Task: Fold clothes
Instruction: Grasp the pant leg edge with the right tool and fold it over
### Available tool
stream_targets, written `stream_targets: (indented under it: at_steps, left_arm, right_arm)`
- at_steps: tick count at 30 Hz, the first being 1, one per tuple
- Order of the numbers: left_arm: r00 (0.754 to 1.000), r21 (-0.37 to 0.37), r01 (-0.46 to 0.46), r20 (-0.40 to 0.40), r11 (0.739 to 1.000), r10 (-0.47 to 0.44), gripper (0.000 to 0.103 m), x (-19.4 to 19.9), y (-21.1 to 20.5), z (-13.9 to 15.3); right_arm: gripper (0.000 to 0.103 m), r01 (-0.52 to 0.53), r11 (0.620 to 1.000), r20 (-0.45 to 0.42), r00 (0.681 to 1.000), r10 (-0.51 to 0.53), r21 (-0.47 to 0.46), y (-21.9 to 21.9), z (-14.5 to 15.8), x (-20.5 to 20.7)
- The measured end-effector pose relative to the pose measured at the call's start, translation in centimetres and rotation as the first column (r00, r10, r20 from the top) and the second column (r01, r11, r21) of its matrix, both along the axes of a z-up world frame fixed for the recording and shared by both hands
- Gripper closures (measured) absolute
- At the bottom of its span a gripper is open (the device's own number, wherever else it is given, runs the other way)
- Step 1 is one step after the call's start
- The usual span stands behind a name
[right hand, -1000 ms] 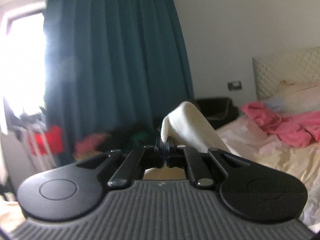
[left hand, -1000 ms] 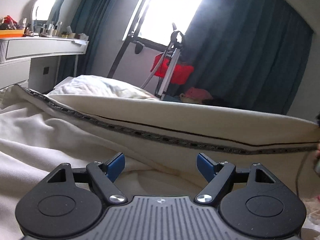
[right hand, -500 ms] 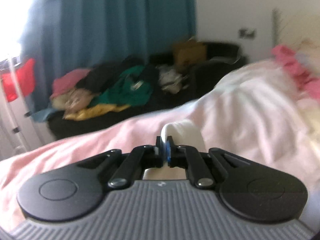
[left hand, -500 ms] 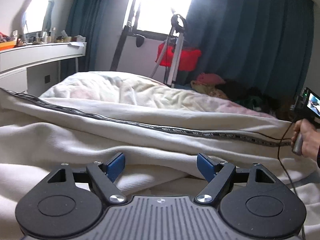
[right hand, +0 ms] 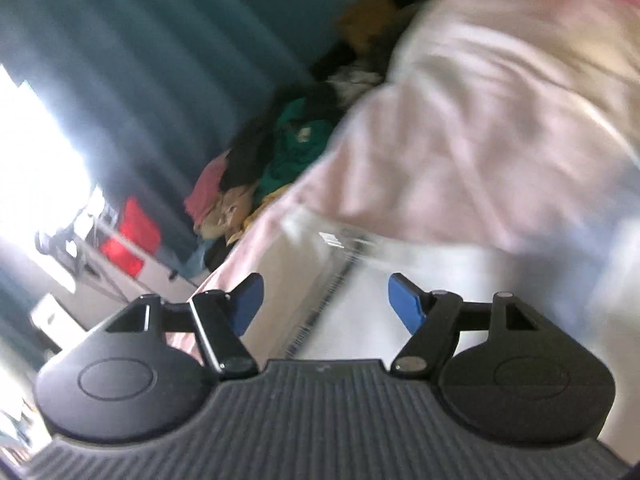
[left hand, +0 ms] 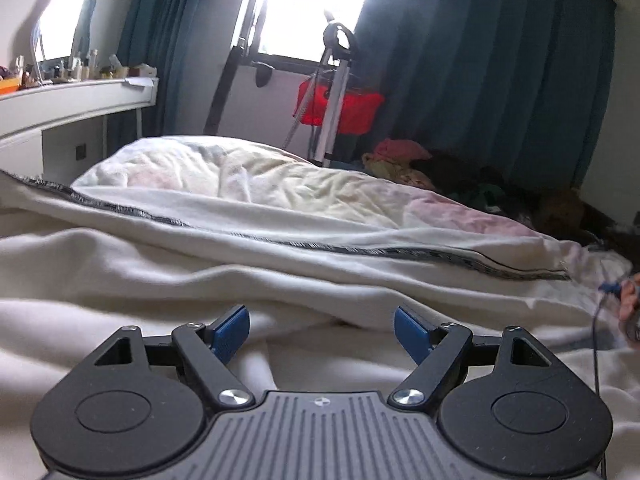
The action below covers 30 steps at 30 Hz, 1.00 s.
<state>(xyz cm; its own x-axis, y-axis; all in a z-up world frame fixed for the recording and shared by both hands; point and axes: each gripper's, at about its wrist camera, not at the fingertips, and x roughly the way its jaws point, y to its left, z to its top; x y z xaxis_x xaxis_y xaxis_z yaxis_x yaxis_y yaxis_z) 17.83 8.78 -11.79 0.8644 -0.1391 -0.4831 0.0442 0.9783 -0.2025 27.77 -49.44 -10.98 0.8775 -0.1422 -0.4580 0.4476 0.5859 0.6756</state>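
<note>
A cream-white garment (left hand: 280, 256) with a dark zipper edge (left hand: 400, 251) lies spread across the bed, one layer folded over another. My left gripper (left hand: 322, 330) is open and empty, low over the near cloth. My right gripper (right hand: 323, 300) is open and empty, tilted, over the garment's white cloth and zipper edge (right hand: 340, 280); this view is blurred. The person's right hand (left hand: 630, 304) shows at the right edge of the left wrist view.
The bed has a rumpled pale duvet (left hand: 280, 176). A white dressing table (left hand: 72, 108) with a mirror stands at the left. A stand with a red basket (left hand: 340, 108) is by the window. A pile of clothes (right hand: 272, 168) lies by the dark curtains.
My right gripper has let go of the white cloth, opened and tilted down toward the bed. The raised zipper edge has dropped flat onto the garment. The left gripper stayed open.
</note>
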Motion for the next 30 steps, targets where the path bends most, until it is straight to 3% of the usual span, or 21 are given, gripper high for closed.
stream_targets:
  at_steps: [4, 6, 10, 14, 16, 18, 19, 22, 25, 27, 30]
  left_arm:
    - [0.999, -0.036, 0.026, -0.029, 0.999, -0.027, 0.022, -2.4, -0.2, 0.6]
    - [0.999, -0.038, 0.026, -0.027, 0.999, -0.027, 0.021, -3.3, -0.3, 0.9]
    - [0.999, -0.029, 0.014, -0.031, 0.999, -0.015, 0.021, -3.6, -0.9, 0.8]
    - [0.999, -0.035, -0.007, -0.049, 0.999, 0.006, 0.021, -2.8, -1.0, 0.2]
    - [0.998, -0.041, -0.023, -0.061, 0.999, 0.020, 0.021, -2.2, -1.0, -0.1]
    - [0.997, -0.046, -0.036, -0.070, 0.998, 0.033, 0.021, -1.8, -0.9, -0.4]
    - [0.997, -0.045, -0.039, -0.069, 0.998, 0.036, 0.021, -1.7, -0.9, -0.4]
    - [0.998, -0.039, -0.040, -0.057, 0.998, 0.038, 0.021, -1.8, -0.8, -0.1]
    - [0.998, -0.042, -0.035, -0.045, 0.999, 0.033, 0.021, -2.2, -0.6, 0.3]
    - [0.999, -0.043, -0.028, -0.040, 0.999, 0.027, 0.021, -2.4, -0.6, 0.6]
    - [0.999, -0.039, -0.019, -0.031, 0.999, 0.018, 0.021, -2.9, -0.7, 1.0]
  right_arm:
    - [0.038, 0.033, 0.990, -0.009, 0.999, -0.032, 0.138, -3.0, -3.7, -3.4]
    - [0.047, 0.022, 0.973, -0.028, 0.999, -0.016, 0.231, -4.0, -5.6, -3.6]
    - [0.058, 0.000, 0.969, 0.007, 1.000, -0.001, 0.248, -4.3, -6.7, -2.4]
    - [0.096, 0.004, 0.981, 0.008, 1.000, -0.006, 0.196, -4.4, -7.3, -0.7]
    - [0.097, 0.041, 0.990, 0.013, 0.999, -0.043, 0.131, -4.2, -6.9, -1.1]
    - [0.098, 0.073, 0.997, 0.038, 0.997, -0.072, -0.022, -3.3, -4.6, -1.7]
    - [0.098, 0.093, 0.994, 0.064, 0.994, -0.089, -0.055, -3.1, -3.5, -2.1]
    - [0.098, 0.163, 0.984, 0.123, 0.981, -0.153, -0.072, -3.2, -0.5, -4.0]
    - [0.098, 0.176, 0.976, 0.080, 0.983, -0.167, -0.127, -3.6, 0.2, -5.3]
    - [0.098, 0.165, 0.972, -0.017, 0.985, -0.170, -0.166, -4.1, -1.5, -5.6]
    - [0.097, 0.128, 0.986, -0.145, 0.979, -0.143, -0.108, -5.2, -4.9, -5.7]
